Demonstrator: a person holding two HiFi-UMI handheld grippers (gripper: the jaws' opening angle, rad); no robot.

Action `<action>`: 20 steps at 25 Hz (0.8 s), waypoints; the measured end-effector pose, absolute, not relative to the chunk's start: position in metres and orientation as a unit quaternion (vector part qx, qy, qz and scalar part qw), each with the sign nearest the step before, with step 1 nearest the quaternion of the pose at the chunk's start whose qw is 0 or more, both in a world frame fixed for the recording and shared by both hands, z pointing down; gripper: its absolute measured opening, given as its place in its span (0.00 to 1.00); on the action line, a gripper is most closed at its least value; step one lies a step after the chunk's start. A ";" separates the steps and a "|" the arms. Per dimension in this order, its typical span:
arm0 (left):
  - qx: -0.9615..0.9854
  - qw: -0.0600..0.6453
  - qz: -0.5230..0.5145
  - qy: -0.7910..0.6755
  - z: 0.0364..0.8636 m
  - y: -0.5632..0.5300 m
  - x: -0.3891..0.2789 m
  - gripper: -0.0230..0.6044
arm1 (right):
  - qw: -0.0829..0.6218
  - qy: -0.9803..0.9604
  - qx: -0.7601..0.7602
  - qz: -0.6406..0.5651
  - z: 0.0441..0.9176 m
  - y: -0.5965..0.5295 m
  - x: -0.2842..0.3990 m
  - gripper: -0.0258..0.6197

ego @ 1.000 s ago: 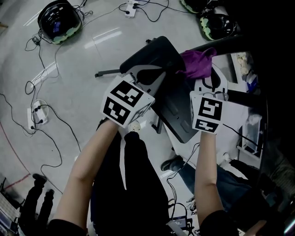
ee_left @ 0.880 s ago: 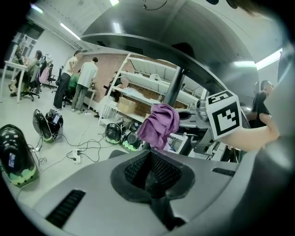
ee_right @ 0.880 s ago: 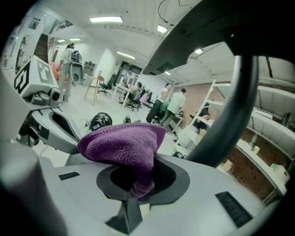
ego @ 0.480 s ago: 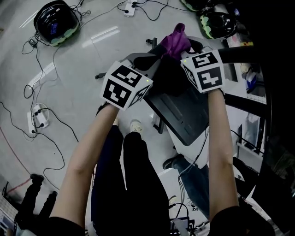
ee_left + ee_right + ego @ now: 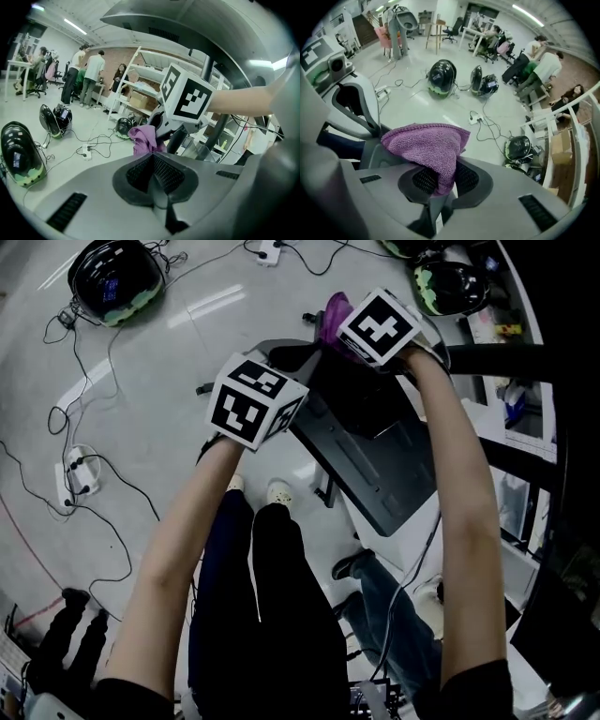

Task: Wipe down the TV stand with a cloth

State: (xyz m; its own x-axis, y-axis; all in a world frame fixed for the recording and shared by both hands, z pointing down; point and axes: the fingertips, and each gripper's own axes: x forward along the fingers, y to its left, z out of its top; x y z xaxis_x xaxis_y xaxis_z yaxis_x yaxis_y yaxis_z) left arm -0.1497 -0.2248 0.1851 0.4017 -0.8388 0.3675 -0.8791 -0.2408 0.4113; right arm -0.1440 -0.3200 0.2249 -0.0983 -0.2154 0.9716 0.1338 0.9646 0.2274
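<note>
Gripping item: right gripper (image 5: 440, 182), jaws closed on the lower corner of a purple cloth (image 5: 427, 147). The rest of the cloth bunches up above the jaws.
Left gripper (image 5: 153, 164): jaws pressed together, nothing between them.

Position, head view: both grippers are held out at upper centre of the frame. The left one is lower and further left. The right one is at top centre. The cloth shows as a purple tuft at the upper left edge of the right gripper's marker cube, over the far end of the TV stand (image 5: 375, 460). Whether cloth and stand touch cannot be told.

TV stand: dark and flat, slanting from upper centre toward lower right of the head view.

Containers: cardboard boxes (image 5: 138, 99) on white shelves (image 5: 154, 58), centre of the left gripper view. Contents not visible.

Floor (image 5: 169, 381): pale grey and glossy, crossed by black cables (image 5: 103, 512).
- White power strip (image 5: 75, 472) at the left edge.
- Black-and-green helmet-shaped unit (image 5: 114, 277) at upper left.
- Second unit (image 5: 448, 287) at upper right.

Room: large open hall. People (image 5: 89, 77) stand near the shelves, upper left of the left gripper view. Seated people (image 5: 534, 61) at desks, upper right of the right gripper view.

Wearer: dark trousers and pale shoes (image 5: 278, 493), centre of the head view.
</note>
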 end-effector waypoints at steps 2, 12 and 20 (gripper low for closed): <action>0.786 0.290 0.034 -0.545 0.187 -0.222 -0.151 0.05 | 0.703 -0.699 0.015 -0.130 0.233 -0.320 -0.132 0.16; 0.780 0.310 0.030 -0.543 0.196 -0.206 -0.151 0.05 | 0.812 -0.576 -0.014 -0.093 0.249 -0.312 -0.079 0.16; 0.776 0.319 0.028 -0.544 0.203 -0.195 -0.148 0.05 | 0.838 -0.538 -0.034 -0.090 0.251 -0.307 -0.052 0.16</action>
